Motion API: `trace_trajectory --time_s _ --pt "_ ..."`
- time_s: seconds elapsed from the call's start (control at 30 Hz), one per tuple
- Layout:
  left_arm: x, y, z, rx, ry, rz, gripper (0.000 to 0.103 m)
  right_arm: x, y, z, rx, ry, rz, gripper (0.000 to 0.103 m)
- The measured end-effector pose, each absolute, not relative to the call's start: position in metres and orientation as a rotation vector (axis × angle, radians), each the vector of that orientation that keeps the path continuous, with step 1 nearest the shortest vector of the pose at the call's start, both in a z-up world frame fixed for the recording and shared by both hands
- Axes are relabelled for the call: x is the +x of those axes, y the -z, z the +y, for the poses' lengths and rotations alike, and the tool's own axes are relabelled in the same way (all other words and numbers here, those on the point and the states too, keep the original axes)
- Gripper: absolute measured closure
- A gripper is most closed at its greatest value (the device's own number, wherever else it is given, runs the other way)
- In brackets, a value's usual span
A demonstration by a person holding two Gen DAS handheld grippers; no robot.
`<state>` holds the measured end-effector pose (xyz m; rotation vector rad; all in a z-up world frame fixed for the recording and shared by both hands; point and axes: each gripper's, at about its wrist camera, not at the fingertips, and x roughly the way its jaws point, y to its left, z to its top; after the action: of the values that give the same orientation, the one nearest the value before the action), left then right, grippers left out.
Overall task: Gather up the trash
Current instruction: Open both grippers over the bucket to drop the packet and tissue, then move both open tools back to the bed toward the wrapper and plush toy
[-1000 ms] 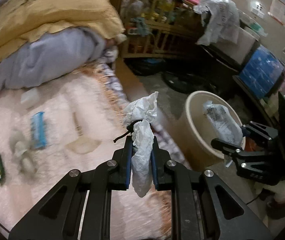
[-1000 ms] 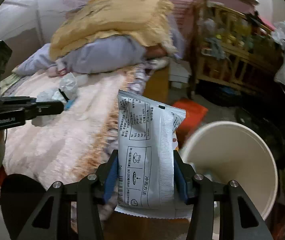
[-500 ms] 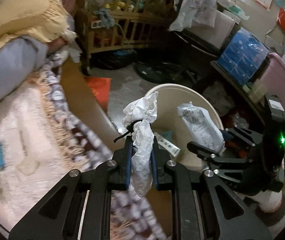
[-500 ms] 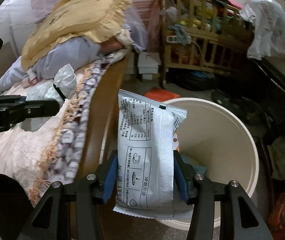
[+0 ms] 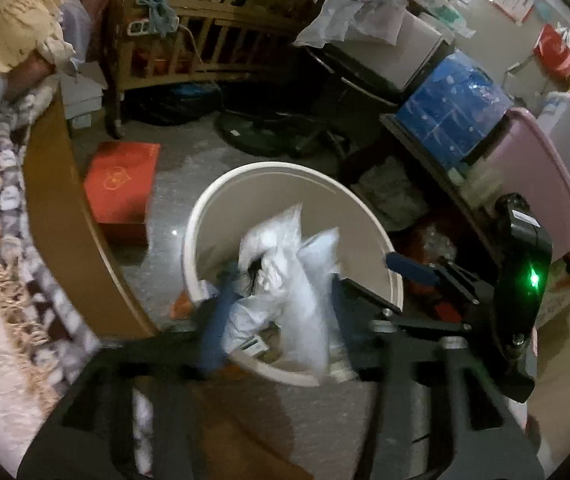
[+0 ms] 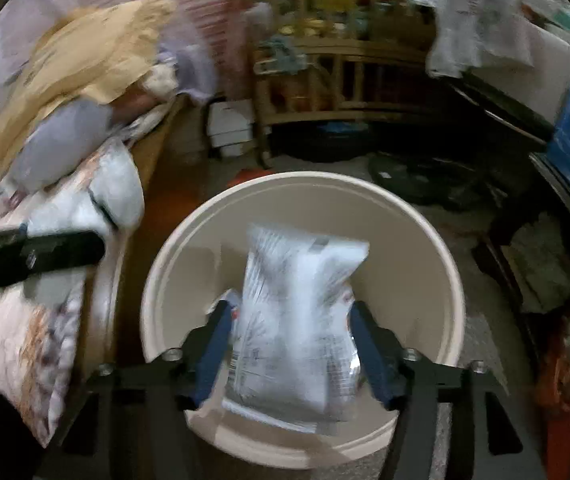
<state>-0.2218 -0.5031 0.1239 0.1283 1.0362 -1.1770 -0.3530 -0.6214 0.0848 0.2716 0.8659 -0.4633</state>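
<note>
A cream round bin stands on the floor beside the bed; it also shows in the right wrist view. My left gripper is over the bin with its jaws spread. The crumpled white tissue is loose between them, blurred. My right gripper is over the bin too, jaws spread wide. The white printed packet sits blurred between them, free of the pads. The right gripper also shows in the left wrist view, and one left finger shows in the right wrist view.
The bed's wooden side rail and fringed blanket lie left of the bin. A red box sits on the floor behind it. A wooden crib, blue crate and pink tub crowd the far side.
Both grippers swung from the bed to over the bin. Both jaws have opened, and the tissue and the packet have come loose.
</note>
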Motion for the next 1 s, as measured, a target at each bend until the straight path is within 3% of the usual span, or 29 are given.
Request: trace_trajectory --time_s 0.33,1.0 --pt "-0.207 -0.131 -0.472 0.155 1.066 0.999 0.042 -0.353 -0.085 -0.609 0.312 0.426 0.862 0.024" --pt "-0.152 -0.137 -0.324 0.168 0.705 0.855 0.042 -0.286 -0.099 -0.498 0.195 0.163 0.864 0.024"
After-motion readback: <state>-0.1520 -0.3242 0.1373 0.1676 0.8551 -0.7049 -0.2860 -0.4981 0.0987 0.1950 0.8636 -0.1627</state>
